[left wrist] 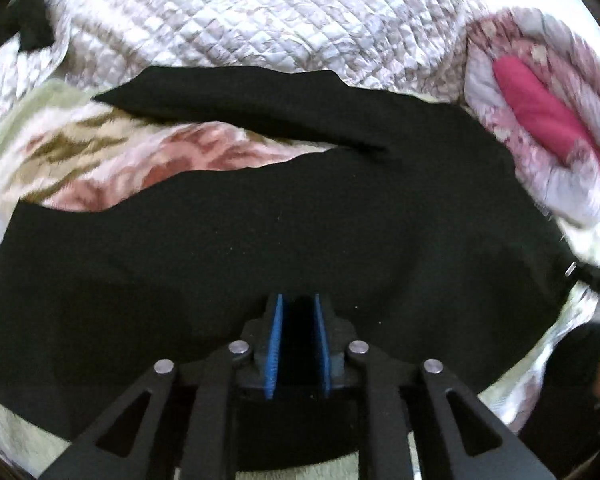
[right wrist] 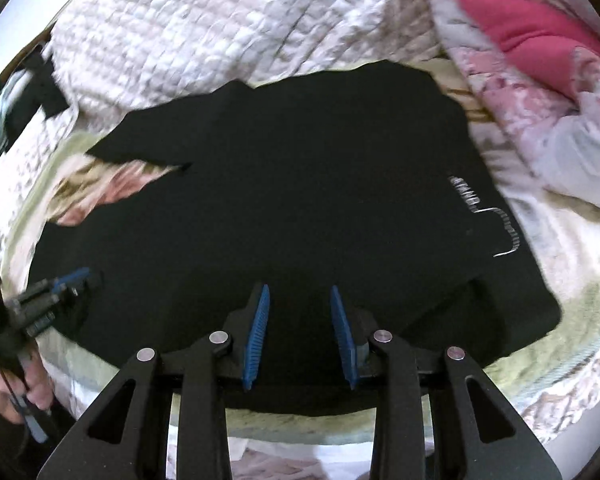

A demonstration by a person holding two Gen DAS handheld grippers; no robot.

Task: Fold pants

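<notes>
Black pants (left wrist: pixel 260 232) lie spread on a bed, the two legs parted in a V toward the left. In the right wrist view the pants (right wrist: pixel 300 200) show a small white logo (right wrist: pixel 488 216) near the right edge. My left gripper (left wrist: pixel 297 304) sits low over the near edge of the pants; its blue pads stand a narrow gap apart with dark cloth between them, and whether they pinch it I cannot tell. It also shows at the left of the right wrist view (right wrist: pixel 72 280). My right gripper (right wrist: pixel 299 296) is open over the near edge of the pants, empty.
A white quilted blanket (left wrist: pixel 240 12) lies bunched behind the pants. A floral sheet (left wrist: pixel 140 152) covers the bed. A floral quilt with a pink lining (right wrist: pixel 520 28) lies at the right. A dark cloth (right wrist: pixel 36 92) sits far left. A hand (right wrist: pixel 4 388) holds the left gripper.
</notes>
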